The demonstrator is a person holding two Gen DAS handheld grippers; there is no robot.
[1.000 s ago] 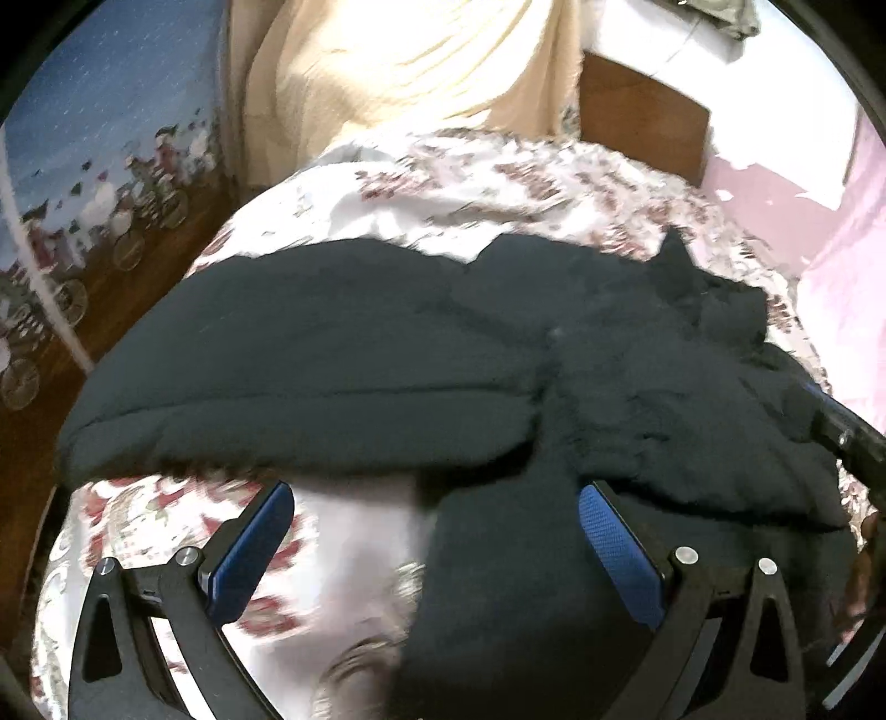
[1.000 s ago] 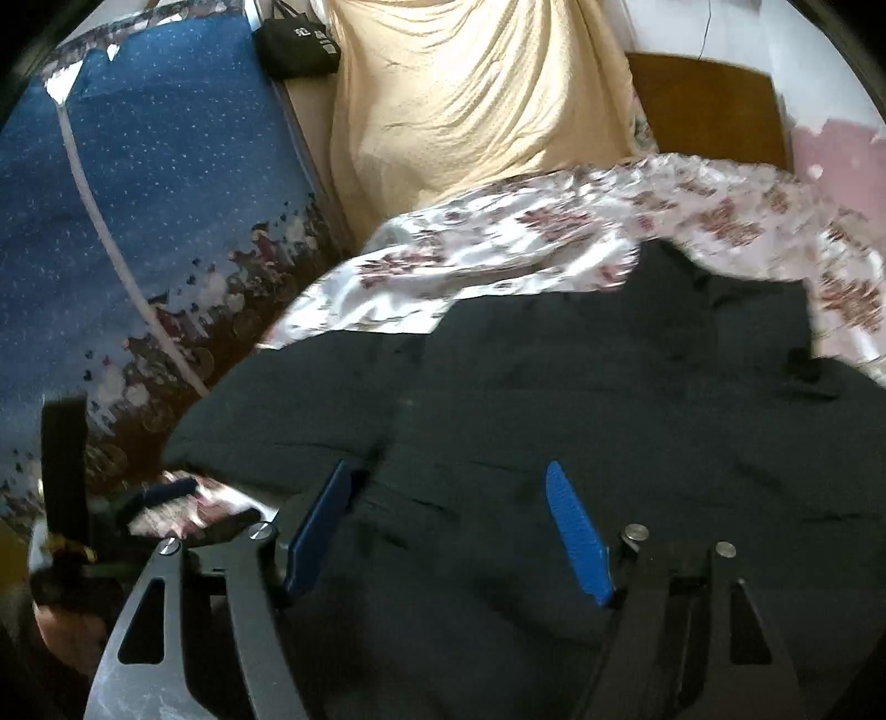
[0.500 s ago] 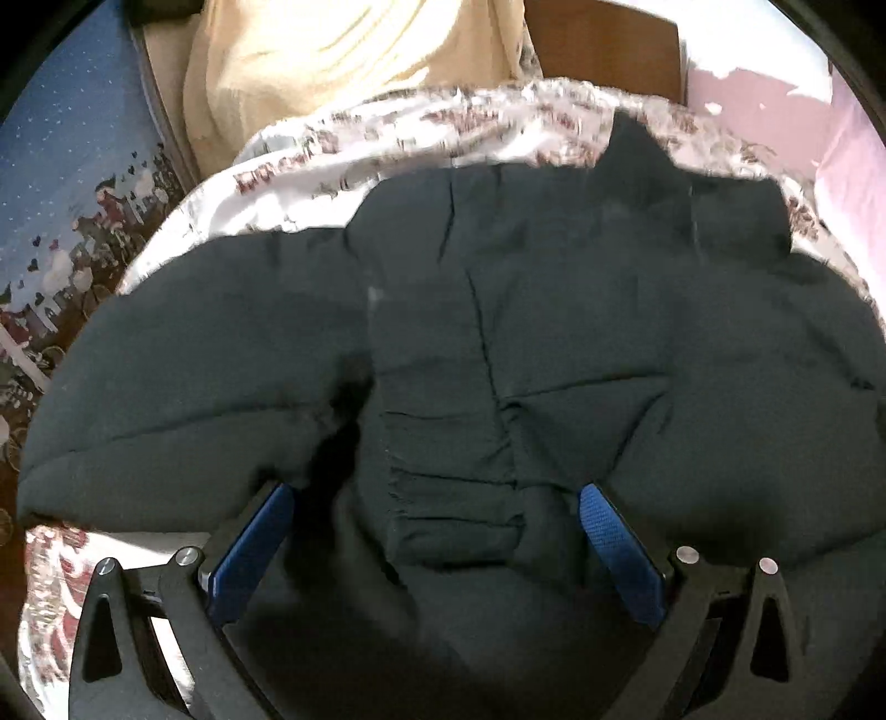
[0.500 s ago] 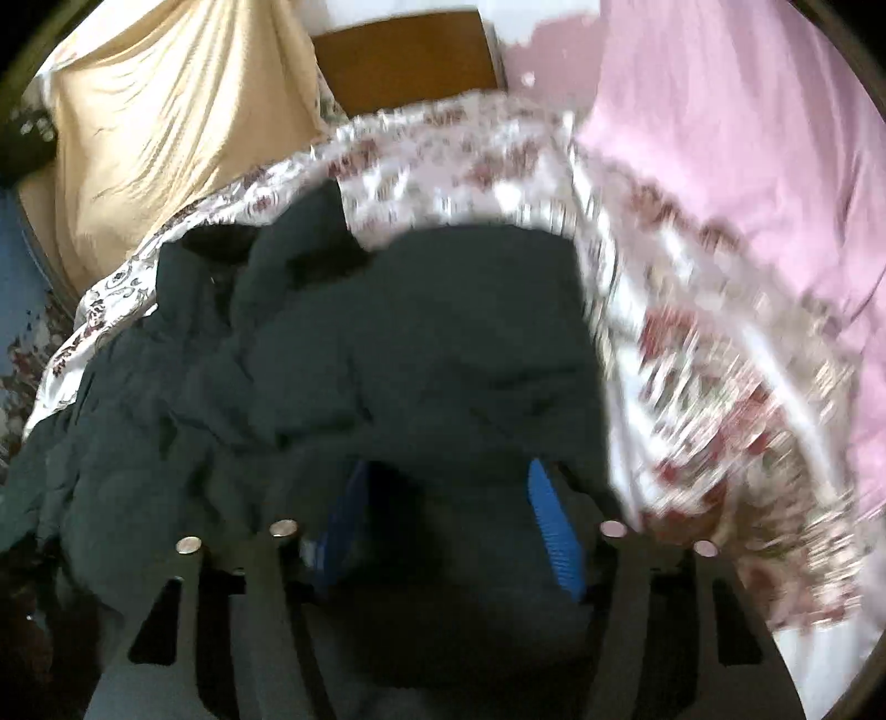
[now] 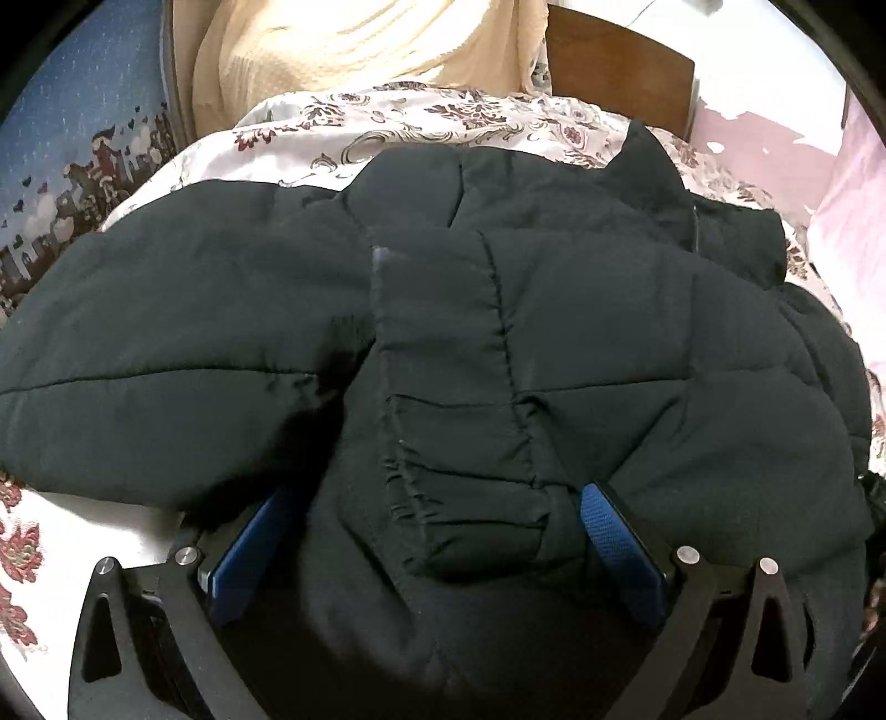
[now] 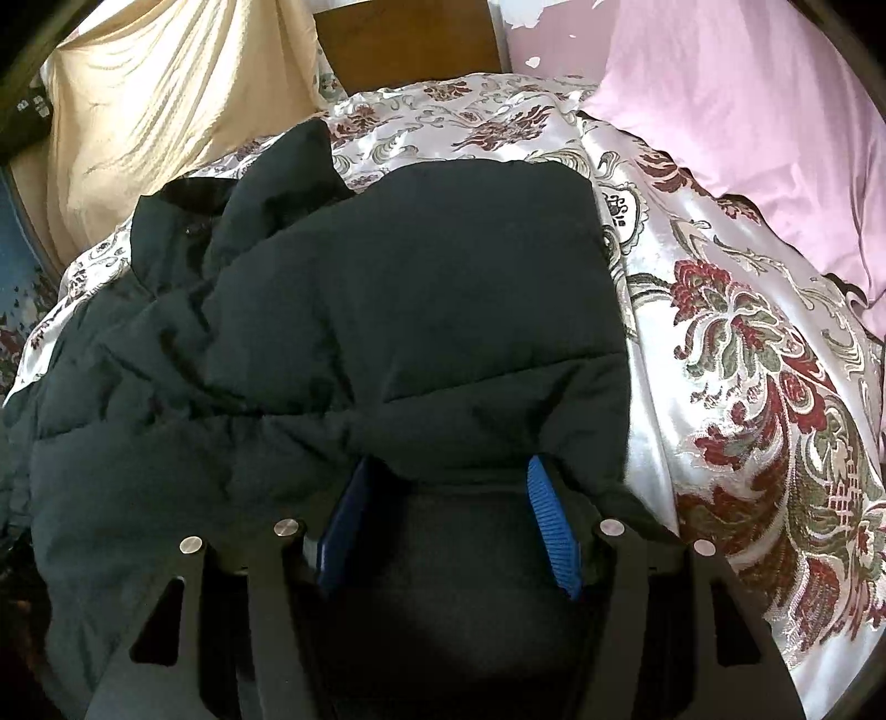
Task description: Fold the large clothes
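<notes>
- Jacket [image 5: 554,310]: a dark padded one, lying spread over the bed [image 5: 421,119], which is covered with a glossy floral bedspread.
- In the left wrist view one sleeve [image 5: 155,354] reaches out toward the bed's left edge, and its collar [image 5: 653,166] points at the wooden headboard [image 5: 620,77].
- In the right wrist view a folded panel of the jacket [image 6: 443,288] ends near the bed's right side, with bare bedspread [image 6: 747,387] beyond it.
- A pink pillow [image 6: 747,127] lies at the far right corner of the bed, apart from the jacket.
- A cream cloth [image 5: 360,50] hangs beside the headboard at the far left.
- Left tool [image 5: 437,531]: its jaws stand wide, with a quilted strip of the jacket bunched between the blue pads [image 5: 620,543]; the pads do not look pressed on it.
- Right tool [image 6: 443,515]: its jaws are opening, about half apart, with the jacket's edge lying across and between the blue pads [image 6: 548,515]; no firm grip shows.
</notes>
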